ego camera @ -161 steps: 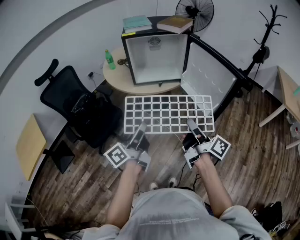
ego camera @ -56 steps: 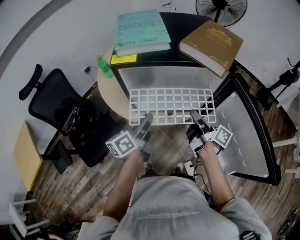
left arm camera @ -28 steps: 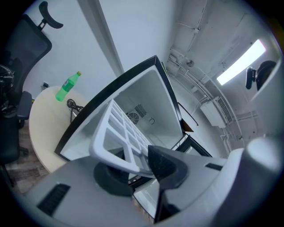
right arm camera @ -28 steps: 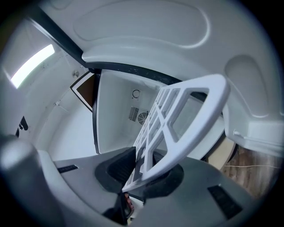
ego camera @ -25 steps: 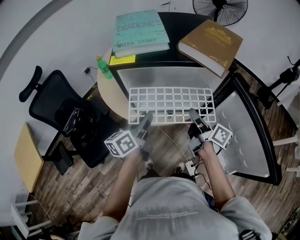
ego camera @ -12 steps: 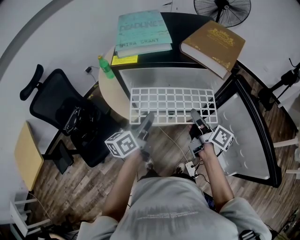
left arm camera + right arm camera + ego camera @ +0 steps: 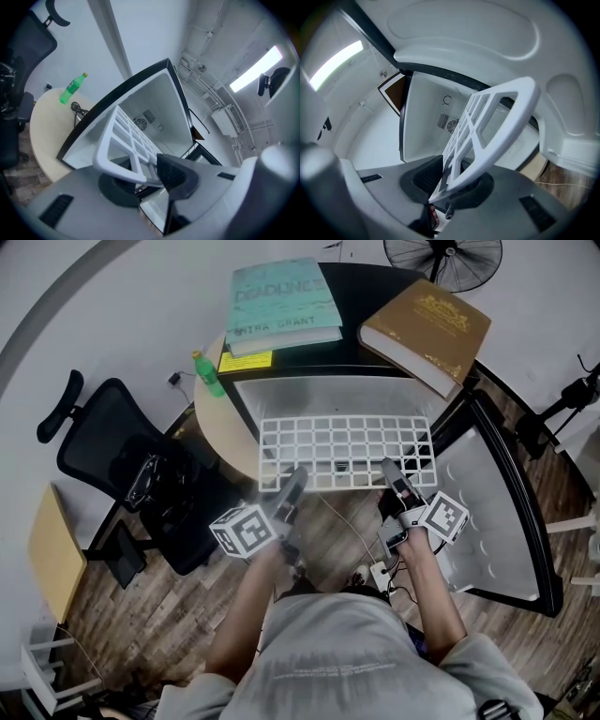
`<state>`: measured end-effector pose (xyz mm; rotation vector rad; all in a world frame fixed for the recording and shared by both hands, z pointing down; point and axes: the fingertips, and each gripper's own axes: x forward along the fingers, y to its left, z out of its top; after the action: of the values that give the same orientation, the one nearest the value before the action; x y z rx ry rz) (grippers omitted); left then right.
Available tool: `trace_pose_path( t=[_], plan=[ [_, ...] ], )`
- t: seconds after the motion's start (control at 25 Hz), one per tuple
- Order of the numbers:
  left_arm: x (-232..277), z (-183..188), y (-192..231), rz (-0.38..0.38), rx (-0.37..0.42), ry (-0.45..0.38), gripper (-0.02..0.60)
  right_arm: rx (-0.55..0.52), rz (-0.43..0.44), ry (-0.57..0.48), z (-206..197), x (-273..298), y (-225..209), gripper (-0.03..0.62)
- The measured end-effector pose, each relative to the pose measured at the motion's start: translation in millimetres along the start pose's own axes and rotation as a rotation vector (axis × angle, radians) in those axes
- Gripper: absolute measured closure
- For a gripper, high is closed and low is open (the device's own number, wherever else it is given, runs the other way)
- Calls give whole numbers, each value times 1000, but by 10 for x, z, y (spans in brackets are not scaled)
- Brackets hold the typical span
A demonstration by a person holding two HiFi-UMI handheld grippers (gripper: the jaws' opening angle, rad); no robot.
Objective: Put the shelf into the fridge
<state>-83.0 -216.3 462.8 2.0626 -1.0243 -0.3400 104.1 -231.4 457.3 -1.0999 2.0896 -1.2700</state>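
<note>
The shelf (image 7: 345, 451) lies long axis left-right, far edge at the fridge (image 7: 281, 395) mouth; left hand-held gripper (image 7: 291, 486) is opening around its near edge, right hand-held gripper (image 7: 392, 474) closing on it, both equally near

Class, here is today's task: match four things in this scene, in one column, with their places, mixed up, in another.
1 shelf
2 green bottle
3 teal book
4 office chair

A on the round table
B on top of the fridge
C on the floor, left
D at the fridge's open front

Pairs: 1-D, 2-A, 3-B, 4-C
</note>
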Motion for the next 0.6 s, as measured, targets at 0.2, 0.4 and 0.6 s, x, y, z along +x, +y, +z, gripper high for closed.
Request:
trace_pose_path(
  t=[0.2, 0.4, 0.6],
  plan=[
    [13, 25, -45, 13, 22, 2, 476, -41, 22, 0, 45, 31, 64, 526],
    [71, 57, -23, 13, -3, 5, 476, -34, 3, 9, 83, 65, 26, 526],
    [105, 76, 41, 21, -11, 7, 476, -42, -67, 18, 103, 55, -84, 525]
  ],
)
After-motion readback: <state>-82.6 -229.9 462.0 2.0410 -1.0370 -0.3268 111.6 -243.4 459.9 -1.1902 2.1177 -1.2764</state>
